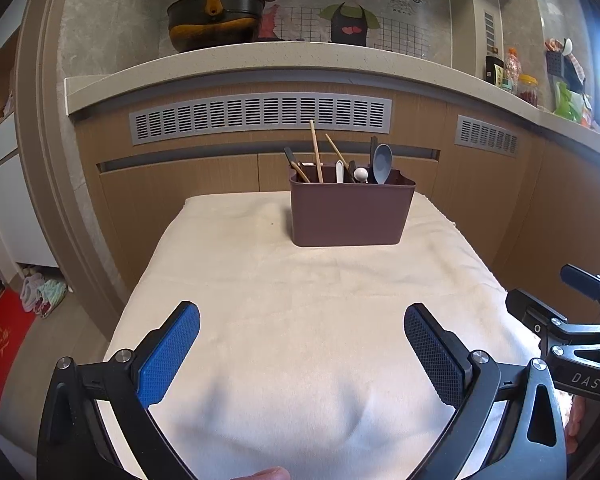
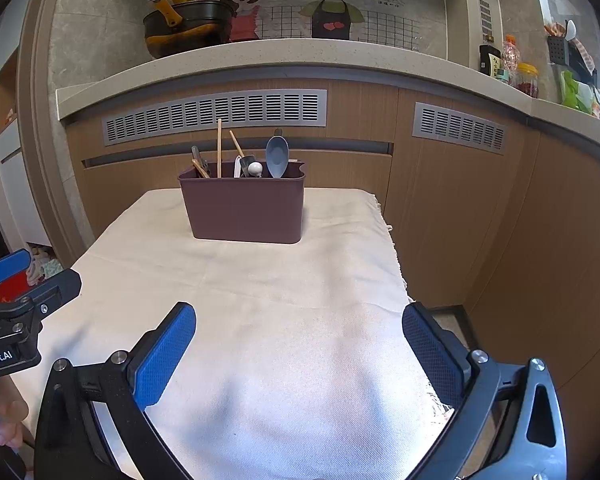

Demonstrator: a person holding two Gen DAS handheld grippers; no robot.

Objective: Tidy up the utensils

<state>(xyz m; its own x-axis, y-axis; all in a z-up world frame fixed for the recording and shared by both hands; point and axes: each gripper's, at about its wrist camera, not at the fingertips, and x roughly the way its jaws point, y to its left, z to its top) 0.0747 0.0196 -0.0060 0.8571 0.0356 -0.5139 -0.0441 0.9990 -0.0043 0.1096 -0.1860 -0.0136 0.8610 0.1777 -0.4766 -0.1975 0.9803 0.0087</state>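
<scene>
A brown plastic utensil holder [image 1: 350,212] stands at the far end of a table covered with a cream cloth [image 1: 300,300]; it also shows in the right wrist view [image 2: 244,210]. In it stand wooden chopsticks [image 1: 316,152], a grey-blue spoon [image 1: 382,162] and several other utensils. My left gripper [image 1: 302,344] is open and empty, held over the near part of the cloth. My right gripper [image 2: 300,344] is open and empty too, over the cloth's near right side. Each gripper shows at the edge of the other's view.
Wooden cabinets with grey vents [image 1: 260,116] stand behind the table under a stone counter [image 1: 260,64]. A black and yellow pan [image 1: 216,16] sits on the counter at left, bottles and jars [image 1: 512,72] at right. The cloth's fringed right edge [image 2: 396,256] marks the table side.
</scene>
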